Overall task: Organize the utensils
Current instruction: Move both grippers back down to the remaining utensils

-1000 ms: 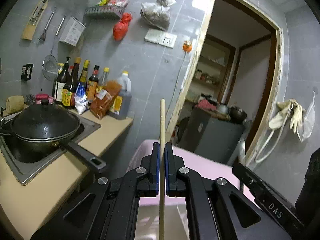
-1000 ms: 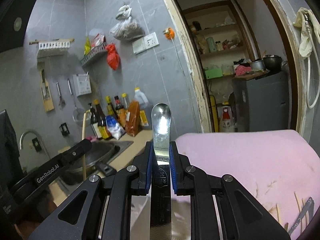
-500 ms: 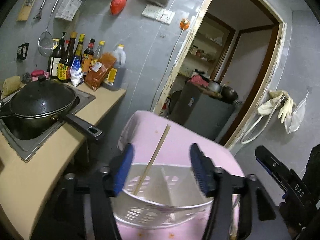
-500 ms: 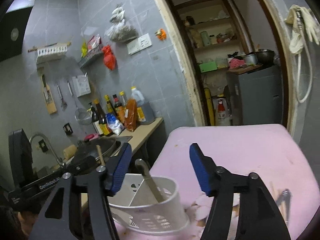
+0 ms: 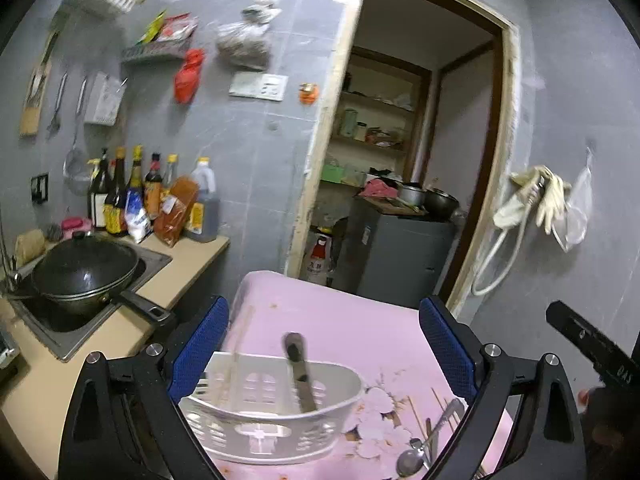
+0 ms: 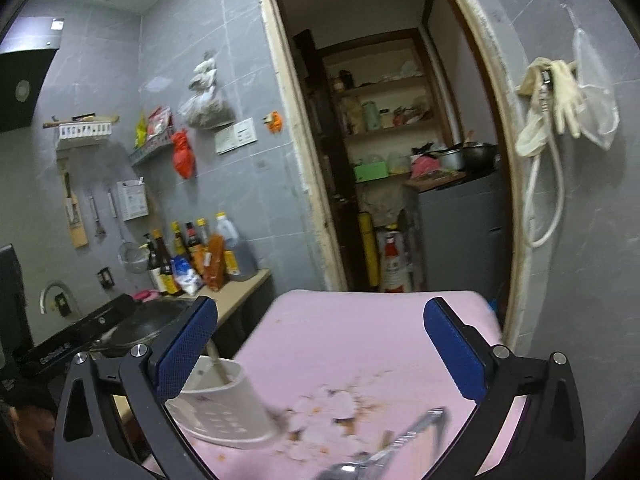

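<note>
Looking along your left gripper (image 5: 323,344), you see its blue-padded jaws spread wide with nothing between them. Below them a white slotted basket (image 5: 276,432) sits on a bench covered by a pink cloth (image 5: 360,320). Inside the basket a pale chopstick (image 5: 240,352) leans in the left section, and a metal utensil handle (image 5: 300,372) stands tilted in the middle; both are blurred. To the right of the basket, loose on the cloth, lie a spoon (image 5: 416,456) and a few thin sticks (image 5: 438,400).

Your right gripper (image 6: 320,356) is likewise wide open and holds nothing. From this view the basket (image 6: 224,412) sits low and left, just beside the left jaw, and a blurred metal spoon (image 6: 384,456) lies on the pink cloth (image 6: 360,336) near the bottom edge.

Left of the bench, a kitchen counter (image 5: 120,332) carries a lidded black wok (image 5: 84,272) and a row of sauce bottles (image 5: 148,196) against the grey tiled wall.
</note>
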`<state>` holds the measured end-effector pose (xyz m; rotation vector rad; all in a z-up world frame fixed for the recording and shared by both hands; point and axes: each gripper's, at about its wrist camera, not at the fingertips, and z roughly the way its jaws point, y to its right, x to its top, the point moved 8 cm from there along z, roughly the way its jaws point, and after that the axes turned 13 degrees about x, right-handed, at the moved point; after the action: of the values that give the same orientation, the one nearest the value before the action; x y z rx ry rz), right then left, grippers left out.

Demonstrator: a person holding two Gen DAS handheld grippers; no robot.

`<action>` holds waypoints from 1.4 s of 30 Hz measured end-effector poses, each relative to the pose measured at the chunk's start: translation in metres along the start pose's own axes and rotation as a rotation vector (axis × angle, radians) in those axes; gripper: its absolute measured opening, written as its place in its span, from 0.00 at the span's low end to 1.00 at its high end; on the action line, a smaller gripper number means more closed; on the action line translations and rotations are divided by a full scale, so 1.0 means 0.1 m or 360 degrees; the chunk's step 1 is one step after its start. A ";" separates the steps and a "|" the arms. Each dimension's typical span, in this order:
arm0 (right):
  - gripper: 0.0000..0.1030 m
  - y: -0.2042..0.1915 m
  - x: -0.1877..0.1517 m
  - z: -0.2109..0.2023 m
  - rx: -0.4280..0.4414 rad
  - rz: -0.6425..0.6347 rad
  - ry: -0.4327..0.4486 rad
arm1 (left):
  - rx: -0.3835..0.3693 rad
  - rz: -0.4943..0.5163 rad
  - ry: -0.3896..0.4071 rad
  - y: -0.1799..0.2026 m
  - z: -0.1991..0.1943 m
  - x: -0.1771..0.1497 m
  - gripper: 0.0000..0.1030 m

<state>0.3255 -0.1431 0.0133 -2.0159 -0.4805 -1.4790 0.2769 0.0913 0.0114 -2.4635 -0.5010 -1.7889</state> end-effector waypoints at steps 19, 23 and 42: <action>0.94 1.28 -1.21 -0.10 -0.0321 0.0128 -0.0579 | -0.0209 0.0370 -0.0476 1.16 0.62 -1.41 0.90; 0.77 1.33 -1.49 -0.02 -0.0267 0.0188 -0.0702 | -0.0289 0.0477 -0.0582 1.34 0.80 -1.69 0.80; 0.50 1.42 -1.76 0.15 -0.0151 0.0258 -0.0857 | -0.0608 0.0812 -0.0914 1.95 1.33 -2.39 0.24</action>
<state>0.3657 -0.2320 -0.1906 -2.4651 -0.4498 -0.8660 0.3899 -0.1157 -0.2276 -2.9757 0.4760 -1.0461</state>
